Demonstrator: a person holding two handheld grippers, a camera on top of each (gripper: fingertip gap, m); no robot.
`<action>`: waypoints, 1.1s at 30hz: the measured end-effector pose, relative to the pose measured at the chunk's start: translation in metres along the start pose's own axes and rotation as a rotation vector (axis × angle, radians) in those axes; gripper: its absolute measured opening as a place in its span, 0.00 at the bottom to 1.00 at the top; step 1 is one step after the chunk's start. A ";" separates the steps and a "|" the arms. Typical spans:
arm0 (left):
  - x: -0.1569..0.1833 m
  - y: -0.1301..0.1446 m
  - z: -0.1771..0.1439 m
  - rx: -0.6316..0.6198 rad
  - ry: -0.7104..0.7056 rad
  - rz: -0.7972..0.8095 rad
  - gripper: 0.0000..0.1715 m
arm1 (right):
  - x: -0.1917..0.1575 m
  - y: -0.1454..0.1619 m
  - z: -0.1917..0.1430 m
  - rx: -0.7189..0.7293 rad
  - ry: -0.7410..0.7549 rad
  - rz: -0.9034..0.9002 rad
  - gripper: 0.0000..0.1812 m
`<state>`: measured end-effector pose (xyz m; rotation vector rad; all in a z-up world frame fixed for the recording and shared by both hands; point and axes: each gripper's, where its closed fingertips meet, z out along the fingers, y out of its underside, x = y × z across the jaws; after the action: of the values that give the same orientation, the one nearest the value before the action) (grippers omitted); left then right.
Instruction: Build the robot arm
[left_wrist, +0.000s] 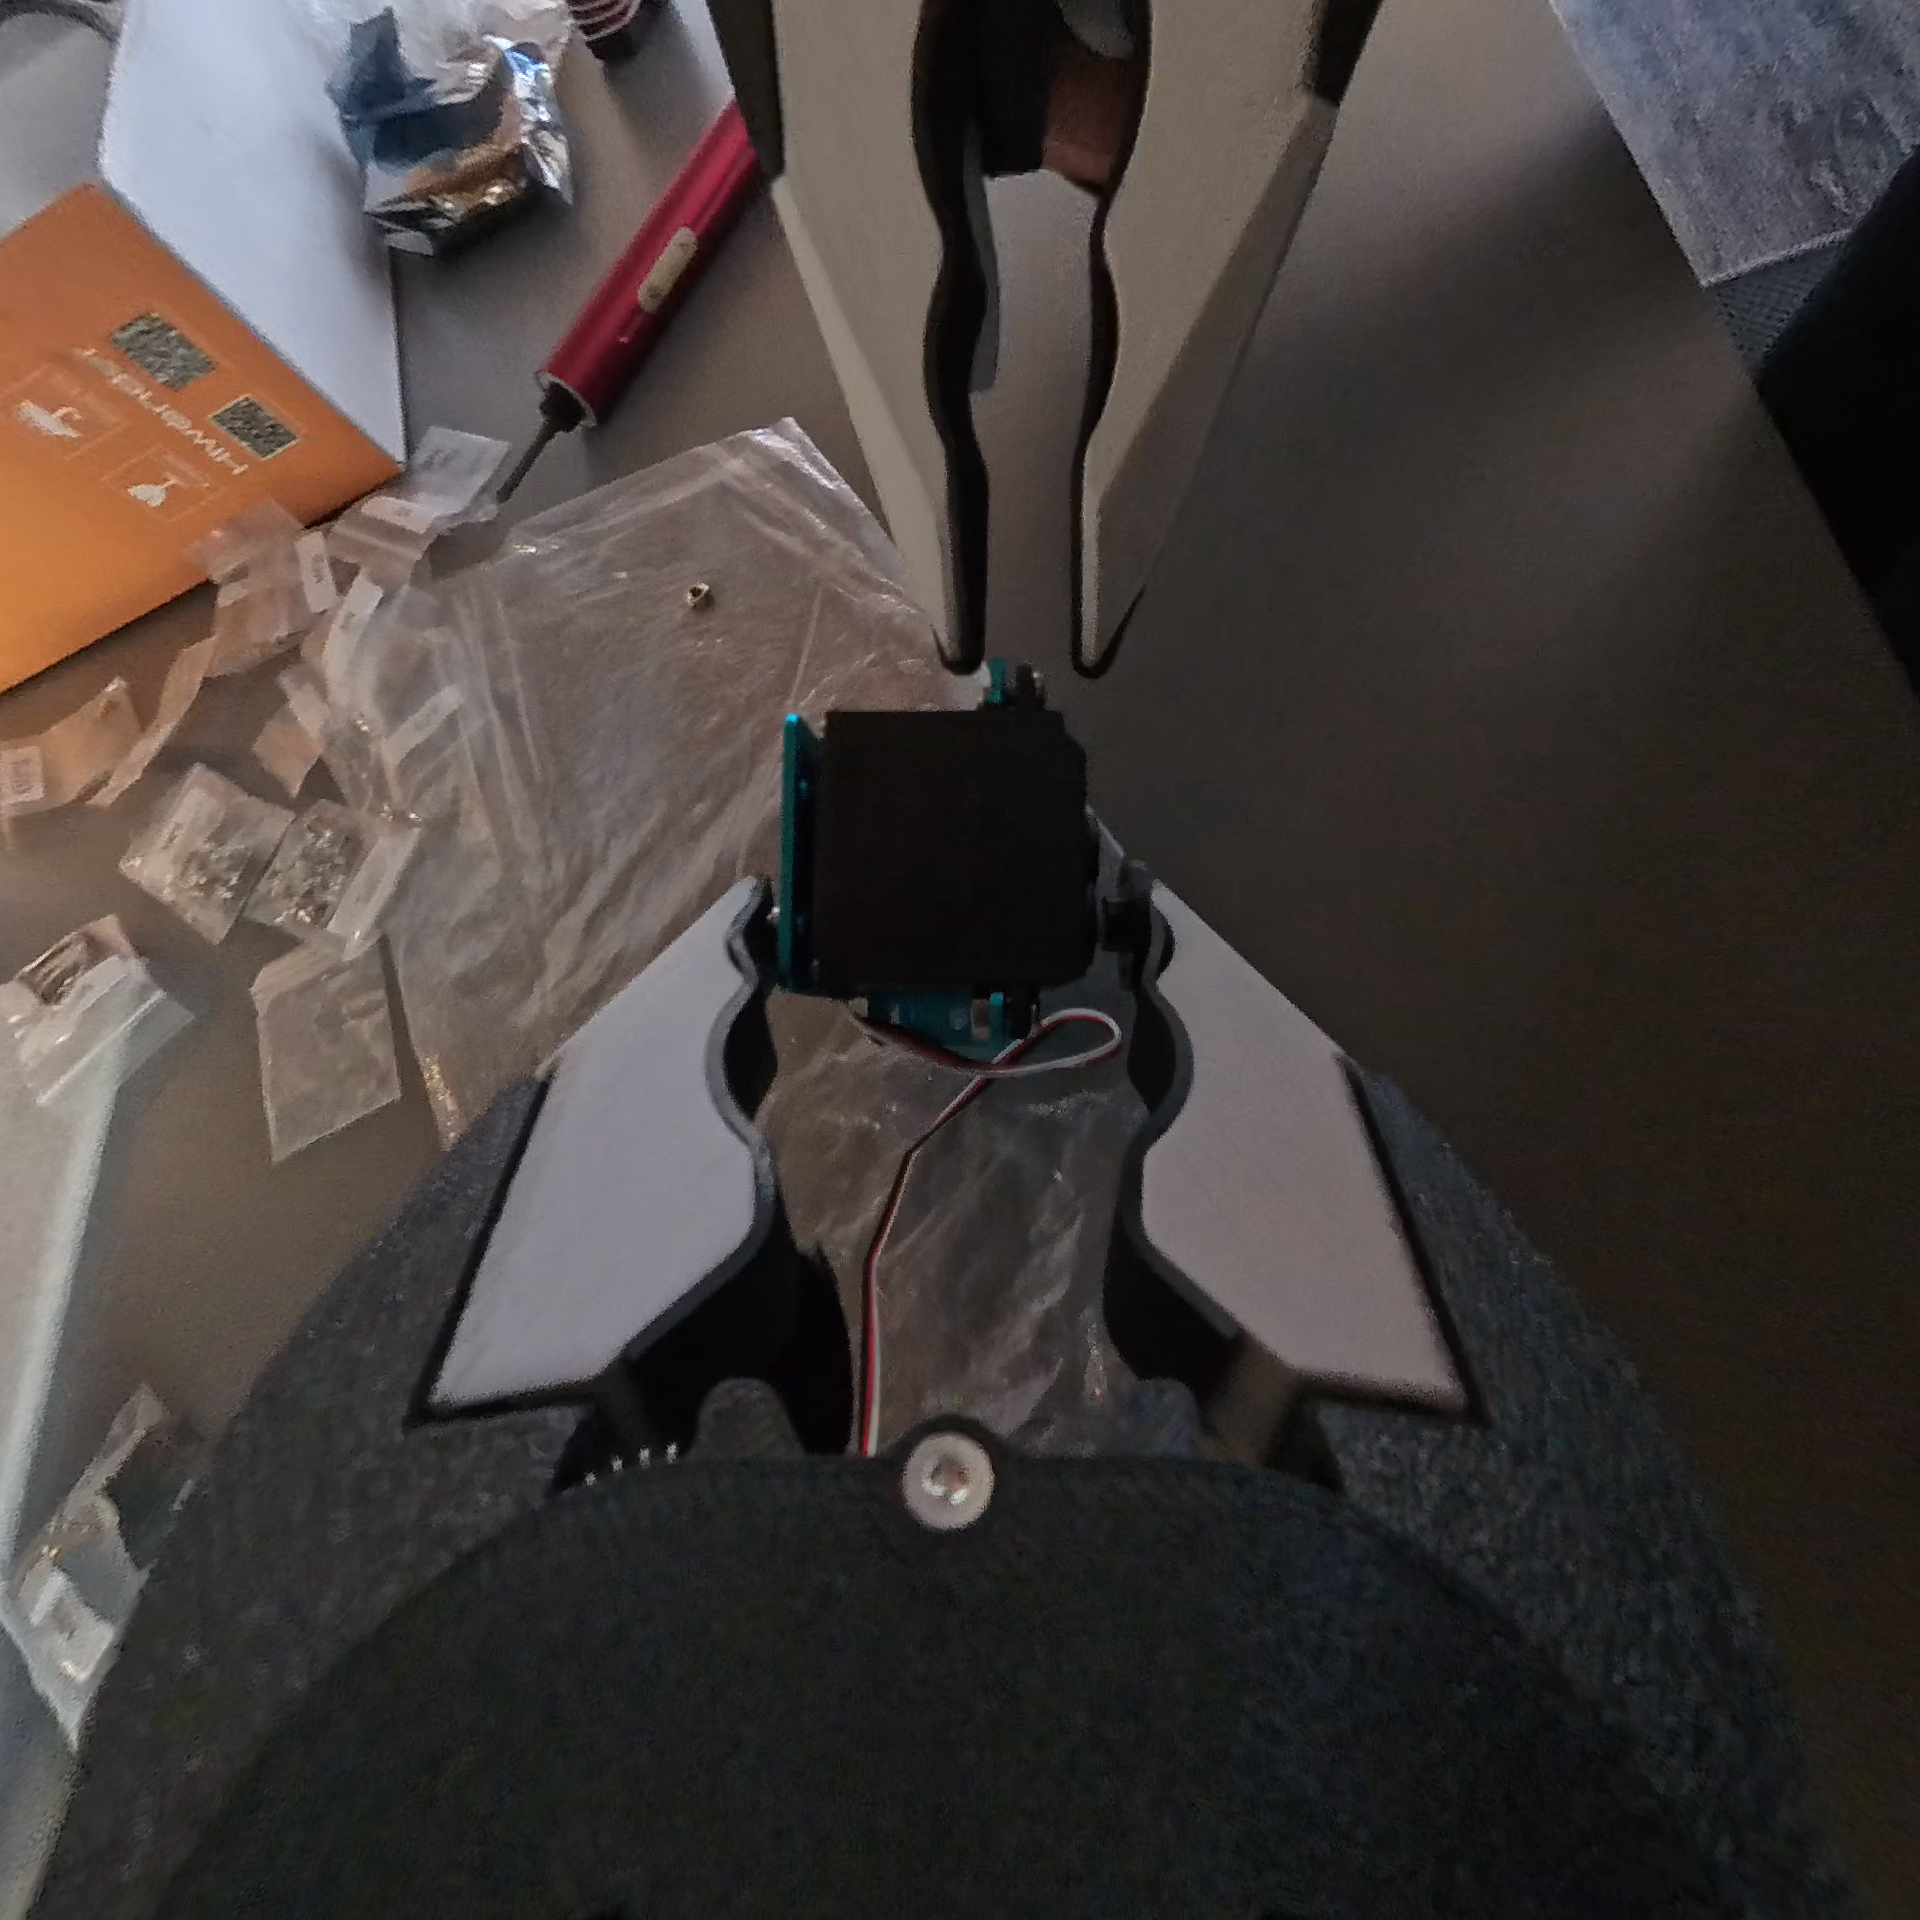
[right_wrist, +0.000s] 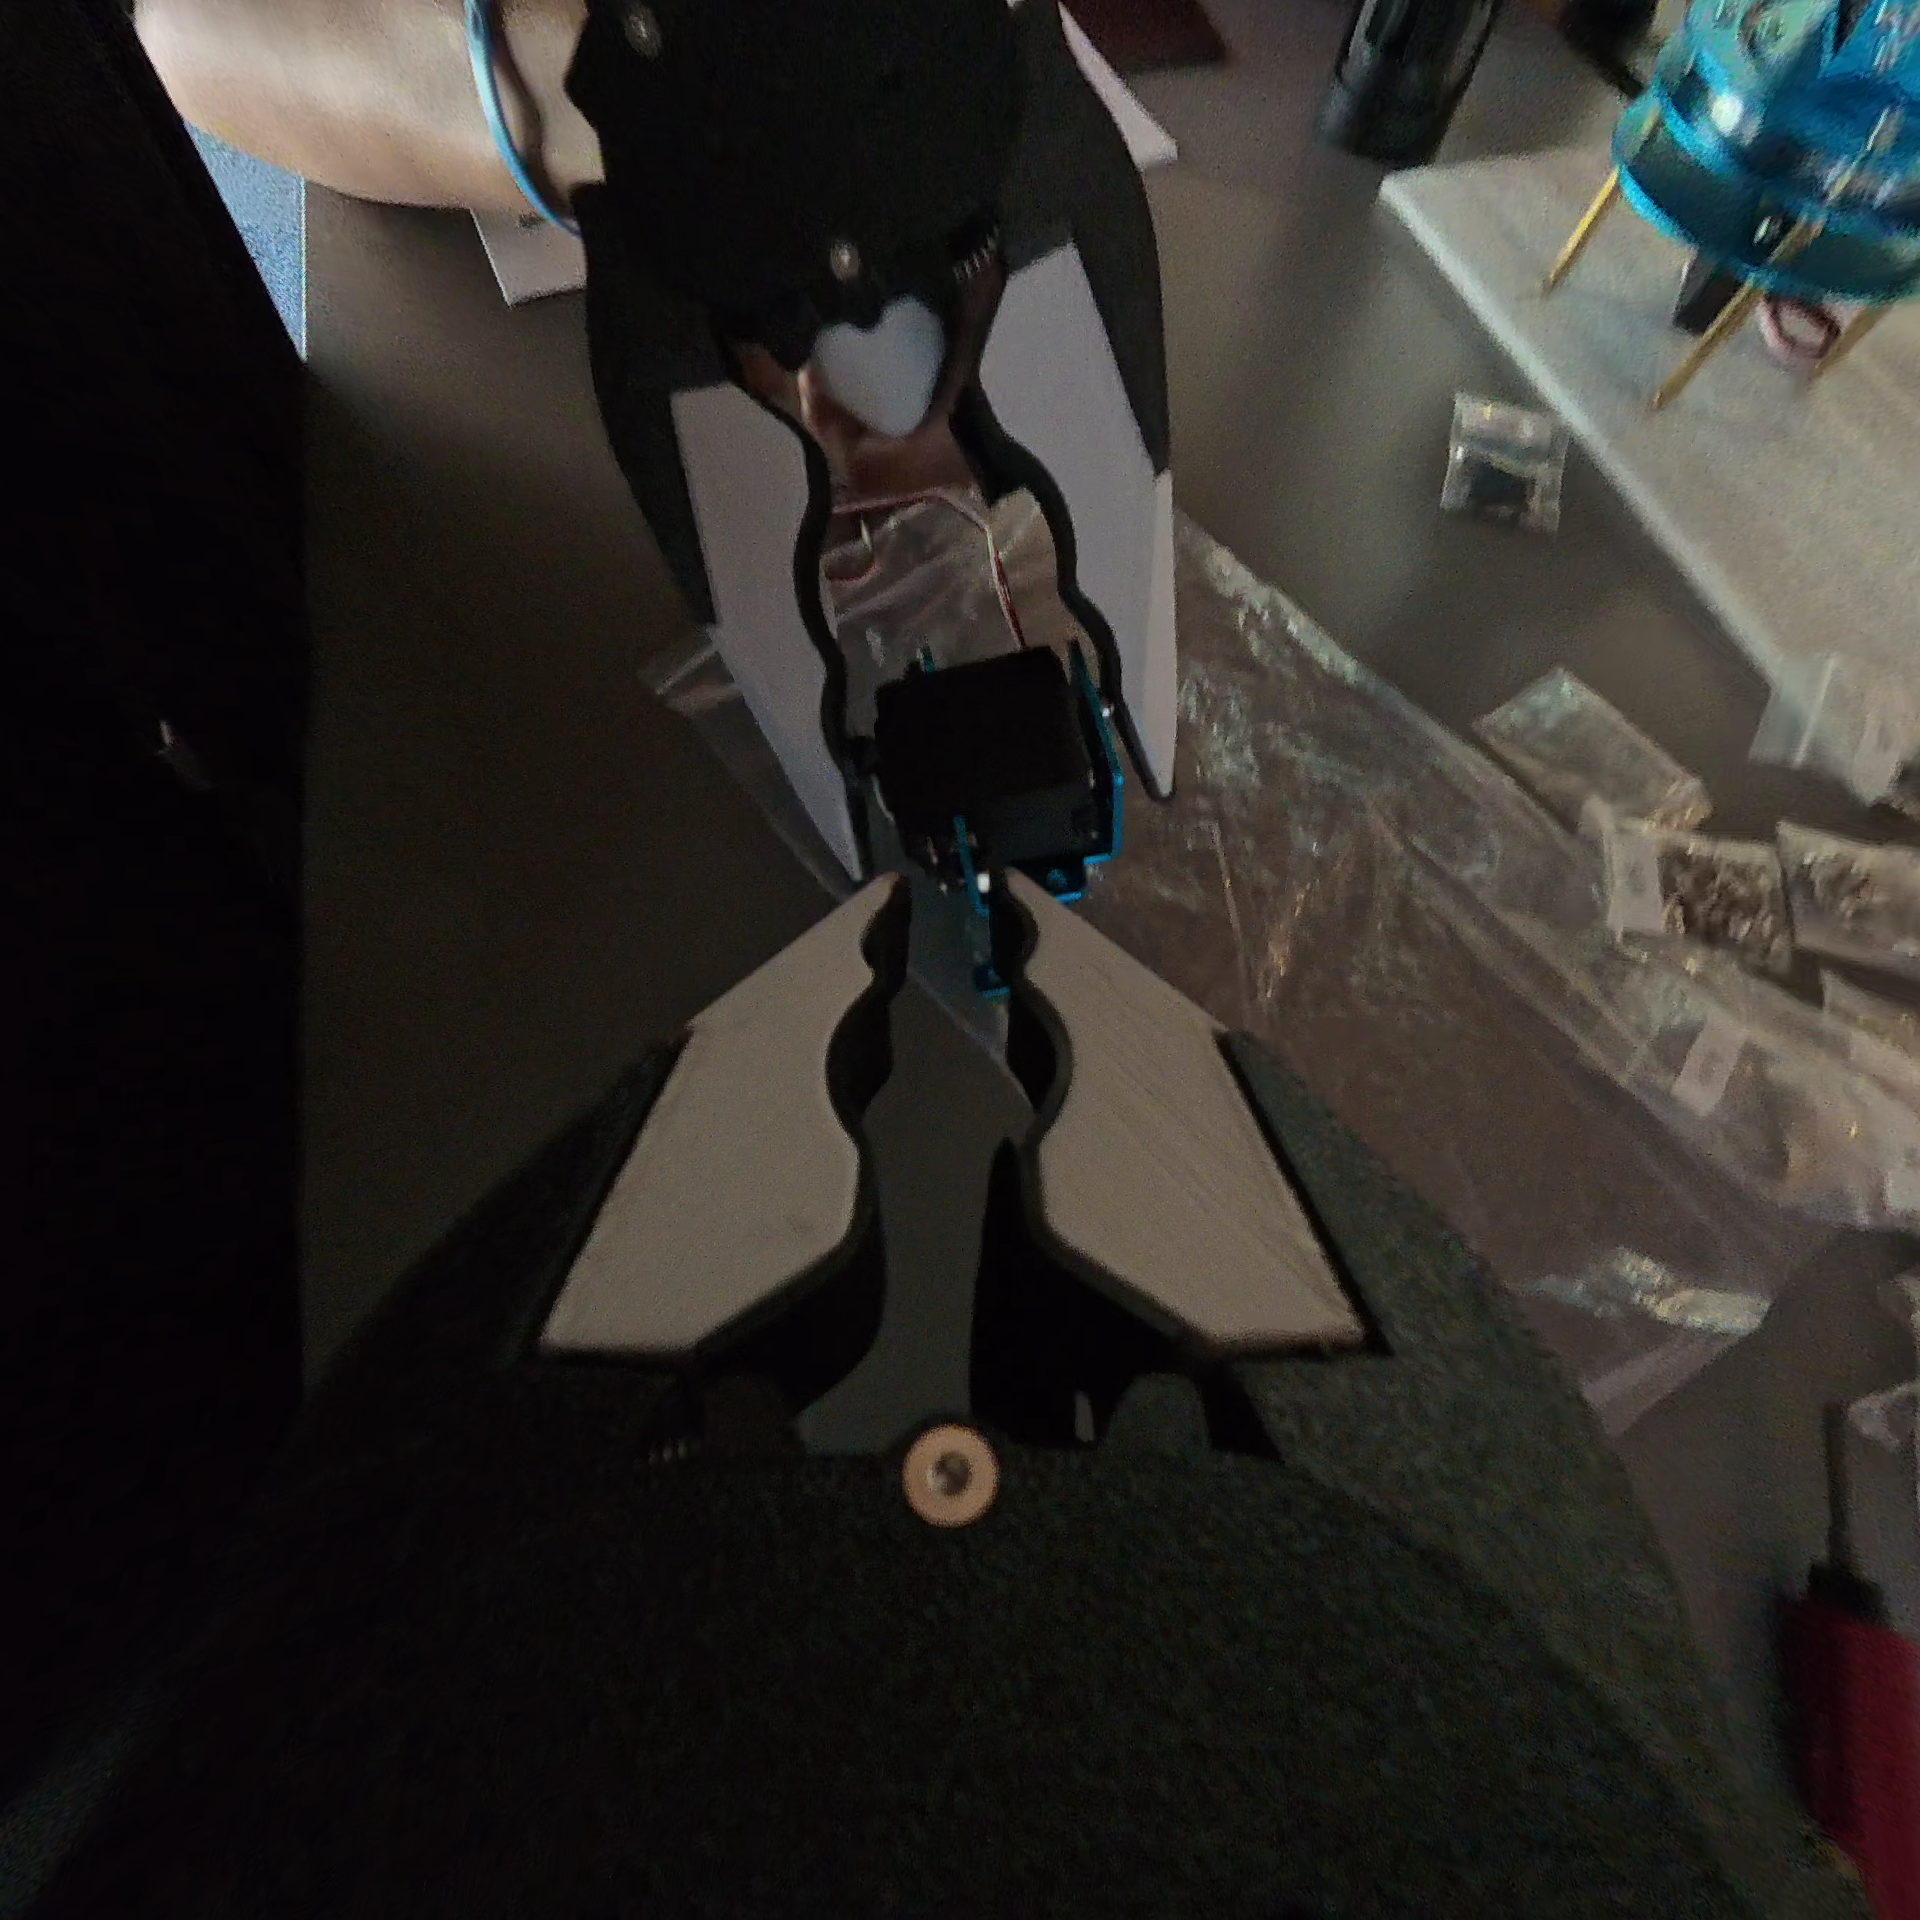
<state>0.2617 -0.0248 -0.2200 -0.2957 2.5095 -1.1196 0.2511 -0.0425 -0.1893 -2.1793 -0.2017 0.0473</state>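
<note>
Grey bench (left_wrist: 1455, 727) carried, from the left, an orange booklet (left_wrist: 125, 416), a red screwdriver (left_wrist: 644, 270) and clear bags (left_wrist: 644, 644), while the left gripper (left_wrist: 940, 914) pinched a black servo (left_wrist: 945, 847) whose blue bracket (right_wrist: 987, 935) sat between the right gripper's (right_wrist: 961, 904) narrowly parted fingers

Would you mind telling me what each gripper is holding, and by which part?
The left gripper clamps the black servo by its sides. The right gripper is at its blue bracket; whether it grips is unclear.
</note>
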 end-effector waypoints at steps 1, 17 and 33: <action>-0.001 0.000 -0.002 0.007 -0.009 -0.004 0.40 | 0.000 -0.004 0.003 -0.001 0.001 -0.023 0.07; 0.002 0.067 -0.054 -0.082 0.017 -0.181 0.40 | -0.015 -0.070 0.085 -0.275 -0.275 -0.164 0.05; -0.014 0.066 -0.091 0.089 -0.041 -0.358 0.34 | 0.016 -0.051 0.089 -0.102 -0.595 0.157 0.24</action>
<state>0.2342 0.0844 -0.2104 -0.7572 2.4212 -1.3369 0.2510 0.0609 -0.1990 -2.2254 -0.3717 0.7932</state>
